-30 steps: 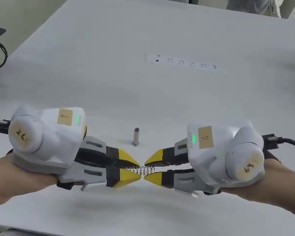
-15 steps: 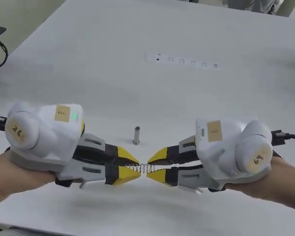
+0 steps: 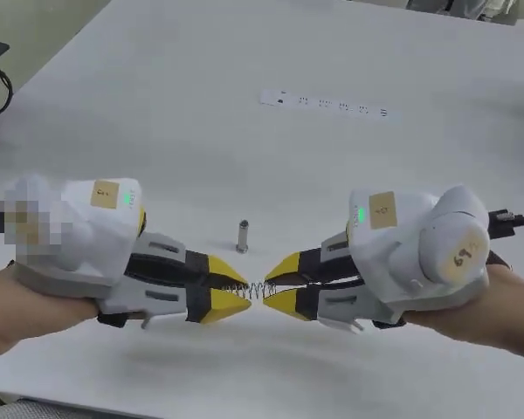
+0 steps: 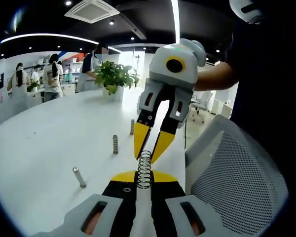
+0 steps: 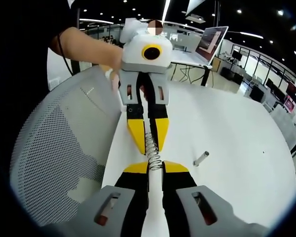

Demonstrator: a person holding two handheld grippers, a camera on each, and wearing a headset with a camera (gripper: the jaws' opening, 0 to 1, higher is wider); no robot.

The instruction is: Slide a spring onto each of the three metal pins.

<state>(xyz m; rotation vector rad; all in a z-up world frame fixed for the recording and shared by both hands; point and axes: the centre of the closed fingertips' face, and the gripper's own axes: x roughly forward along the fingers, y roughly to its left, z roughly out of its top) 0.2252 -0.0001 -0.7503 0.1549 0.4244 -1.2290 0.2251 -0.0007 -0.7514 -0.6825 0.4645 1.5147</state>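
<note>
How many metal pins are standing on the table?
3, standing in a row in the left gripper view: nearest pin, middle pin, farthest pin.

White, yellow and black against a white table (image 3: 157, 131).
White housings, grey frames and black jaws tipped in yellow on the left gripper (image 3: 245, 293) and the right gripper (image 3: 266, 294), each with a green light and a tan label; bright silver on the coiled spring (image 3: 256, 288); dull silver-grey on the pin (image 3: 242, 236); white with small dark sockets on the power strip (image 3: 323, 105); pale grey, finely dotted mesh on the chair (image 4: 237, 168); green on the plant (image 4: 113, 76).
</note>
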